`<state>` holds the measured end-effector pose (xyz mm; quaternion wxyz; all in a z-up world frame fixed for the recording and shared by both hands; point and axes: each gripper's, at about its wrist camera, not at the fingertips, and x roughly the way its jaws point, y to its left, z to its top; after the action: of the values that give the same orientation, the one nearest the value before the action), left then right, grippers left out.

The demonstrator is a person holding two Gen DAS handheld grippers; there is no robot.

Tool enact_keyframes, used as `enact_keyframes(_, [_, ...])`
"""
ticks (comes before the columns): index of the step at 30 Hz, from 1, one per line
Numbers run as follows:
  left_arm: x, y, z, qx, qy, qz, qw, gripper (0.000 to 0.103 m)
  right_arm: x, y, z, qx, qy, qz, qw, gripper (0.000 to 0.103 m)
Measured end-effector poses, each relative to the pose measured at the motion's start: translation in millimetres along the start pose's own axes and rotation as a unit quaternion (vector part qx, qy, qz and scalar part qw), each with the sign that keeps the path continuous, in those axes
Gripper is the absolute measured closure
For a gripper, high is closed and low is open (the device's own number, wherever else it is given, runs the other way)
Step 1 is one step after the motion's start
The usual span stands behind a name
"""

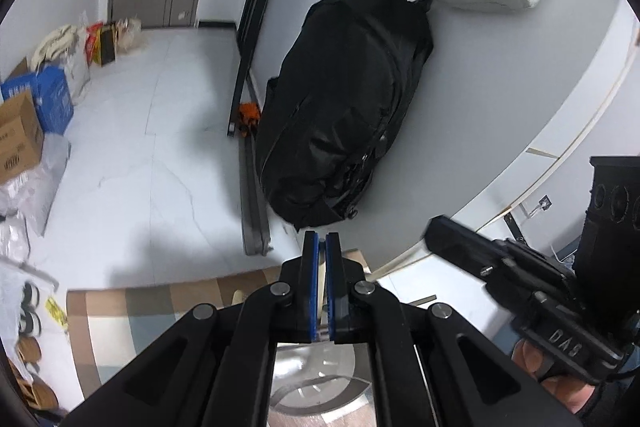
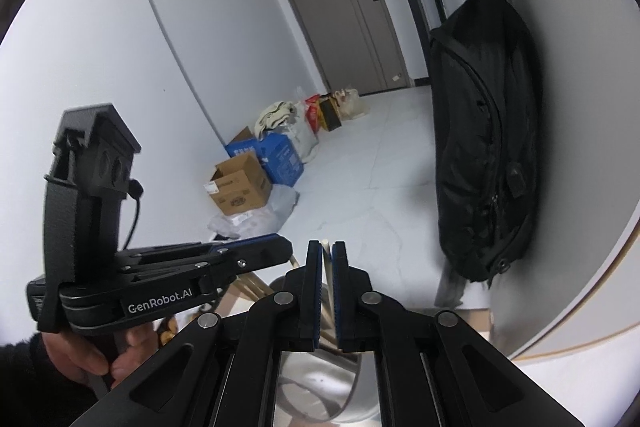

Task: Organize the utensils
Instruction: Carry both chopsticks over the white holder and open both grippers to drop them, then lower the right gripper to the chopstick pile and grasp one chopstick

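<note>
Now both your grippers ride high | left gripper (image 1: 321,241) fingers clamped on a pale wooden stick (image 1: 321,281) | right gripper (image 2: 327,251) fingers clamped on a cream chopstick (image 2: 327,269), tip poking just above the pads | shiny steel holder (image 2: 316,391) sits below | black backpack (image 2: 484,143) hangs ahead

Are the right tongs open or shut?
Shut: in the right wrist view, the right tongs pinch a pale chopstick between blue pads.
</note>
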<state>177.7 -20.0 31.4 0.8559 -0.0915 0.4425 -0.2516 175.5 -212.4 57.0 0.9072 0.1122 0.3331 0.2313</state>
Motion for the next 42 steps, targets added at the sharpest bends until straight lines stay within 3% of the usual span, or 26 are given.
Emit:
enact_keyframes(5, [-11,1,1,-0.007,-0.001,-0.001,1.0,0.103,-17,-12,7,0.035,-0.017,0.016,0.999,0.096])
enact_keyframes(7, [-18,-2,0,-0.002,-0.007,0.0,1.0,0.097,-25,-14,7,0.042,-0.027,0.017,0.999,0.094])
enact_keyframes(9, [-24,-3,-2,0.0,-0.018,0.006,0.9998,0.075,-35,-14,6,0.046,-0.037,0.009,0.998,0.084])
enact_keyframes(11, [-38,-4,-7,-0.004,-0.04,0.012,0.9991,0.062,-46,-14,2,0.054,-0.049,0.003,0.997,0.065])
enact_keyframes(15, [-57,-6,-20,0.003,-0.067,0.043,0.9968,0.059,-62,-12,-10,0.06,-0.058,-0.006,0.996,0.061])
enact_keyframes(17, [-66,-8,-29,0.007,-0.077,0.06,0.9952,0.058,-69,-10,-17,0.061,-0.064,-0.009,0.996,0.047])
enact_keyframes(21, [-79,-6,-48,-0.008,-0.094,0.078,0.9925,0.038,-83,-6,-33,0.065,-0.07,-0.011,0.995,0.041])
enact_keyframes(28, [-81,9,-90,-0.045,-0.096,0.118,0.9874,0.03,-97,8,-66,0.054,-0.064,-0.021,0.996,0.028])
enact_keyframes(34, [-76,23,-125,-0.058,-0.089,0.146,0.9836,0.023,-104,21,-102,0.043,-0.061,-0.026,0.997,0.005])
enact_keyframes(42, [-63,49,-160,-0.102,-0.065,0.161,0.9796,0.023,-77,49,-145,0.004,-0.009,-0.022,1.0,0.005])
